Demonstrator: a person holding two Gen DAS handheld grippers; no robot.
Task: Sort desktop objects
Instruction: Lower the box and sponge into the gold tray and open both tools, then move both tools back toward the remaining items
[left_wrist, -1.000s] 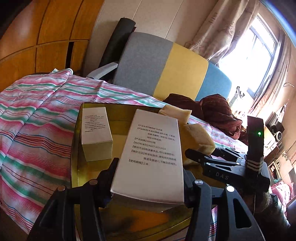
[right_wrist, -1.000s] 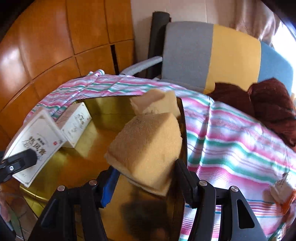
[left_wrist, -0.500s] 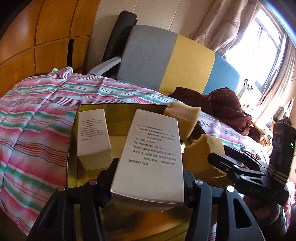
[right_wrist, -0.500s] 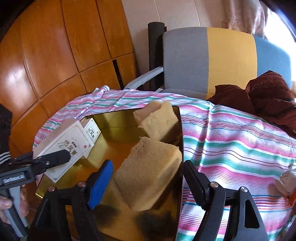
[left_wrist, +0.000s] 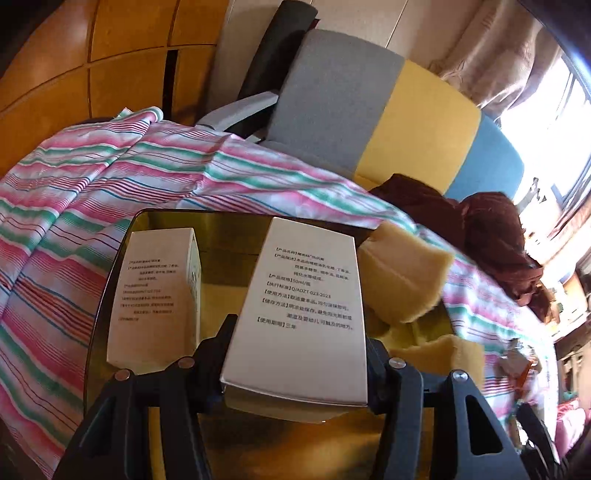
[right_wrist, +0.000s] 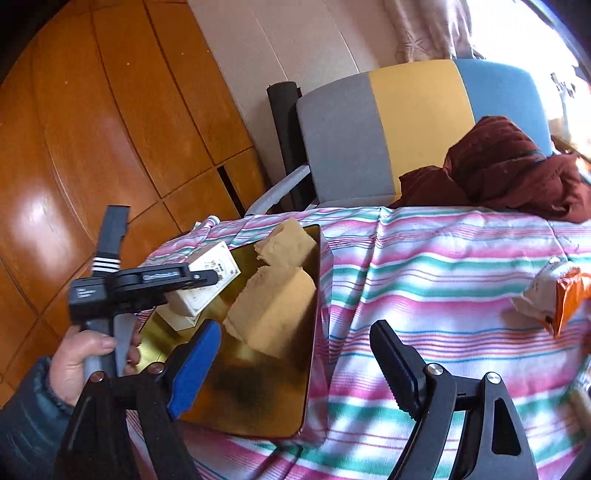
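My left gripper (left_wrist: 299, 332) is shut on a white box printed with black text (left_wrist: 303, 295), held above the gold tray (left_wrist: 229, 236). A second white box (left_wrist: 159, 291) lies on the tray's left side. Two yellow sponges (left_wrist: 402, 273) (left_wrist: 443, 356) rest on its right side. In the right wrist view my right gripper (right_wrist: 295, 365) is open and holds nothing, hanging over the tray's near right corner (right_wrist: 258, 402). The nearer sponge (right_wrist: 273, 314) lies just beyond its blue-padded finger (right_wrist: 195, 365). The farther sponge (right_wrist: 290, 242) sits behind it.
A striped pink, green and white cloth (right_wrist: 443, 266) covers the surface. An orange and white snack packet (right_wrist: 550, 299) lies on it at the right. A dark red garment (right_wrist: 509, 170) and a grey, yellow and blue chair (right_wrist: 388, 125) stand behind. A hand (right_wrist: 81, 354) holds the left gripper.
My right gripper opened, let go of the sponge onto the tray and drew back to the right. The left gripper still holds its box, now closer above the tray.
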